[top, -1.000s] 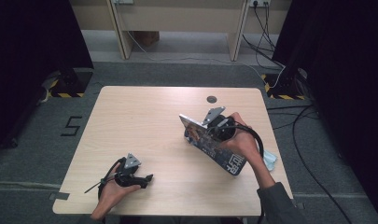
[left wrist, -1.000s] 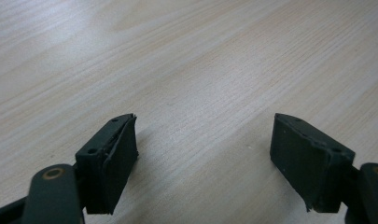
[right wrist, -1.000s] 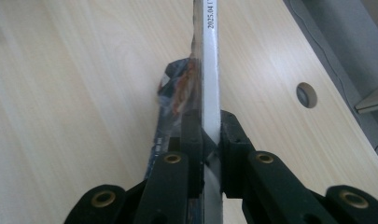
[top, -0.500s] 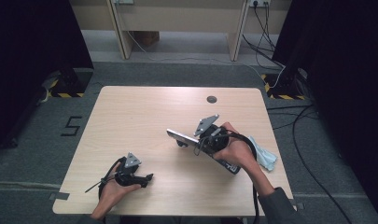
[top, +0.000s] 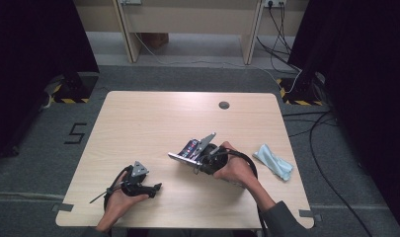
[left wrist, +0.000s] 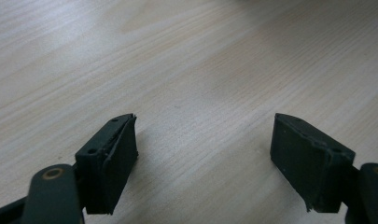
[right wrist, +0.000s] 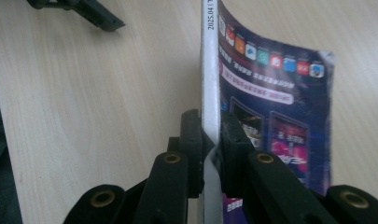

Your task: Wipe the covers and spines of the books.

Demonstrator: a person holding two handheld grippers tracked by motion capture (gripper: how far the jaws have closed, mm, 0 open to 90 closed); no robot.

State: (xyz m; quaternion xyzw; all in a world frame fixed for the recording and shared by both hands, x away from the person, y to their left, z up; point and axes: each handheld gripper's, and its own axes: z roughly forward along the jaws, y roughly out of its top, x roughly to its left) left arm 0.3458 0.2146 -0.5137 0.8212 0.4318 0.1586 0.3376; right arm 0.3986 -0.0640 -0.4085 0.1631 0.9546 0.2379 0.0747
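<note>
Magazine [right wrist: 252, 93]: standing spine-first between the right gripper's [right wrist: 211, 128] jaws, which are clamping it. Left gripper [left wrist: 203, 144]: jaws gaping wide over bare desk [left wrist: 177, 56].

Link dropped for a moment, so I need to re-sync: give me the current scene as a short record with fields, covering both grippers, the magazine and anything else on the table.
right gripper: shut on the magazine, jaws clamping its white spine edge
magazine: glossy dark cover, lifted over the table, cover curving away from the spine
left gripper: open, nothing between the jaws, low over bare wood
table: light wood, with a dark round cable hole near the far edge
cloth: pale blue, crumpled, lying near the table's right edge
</note>
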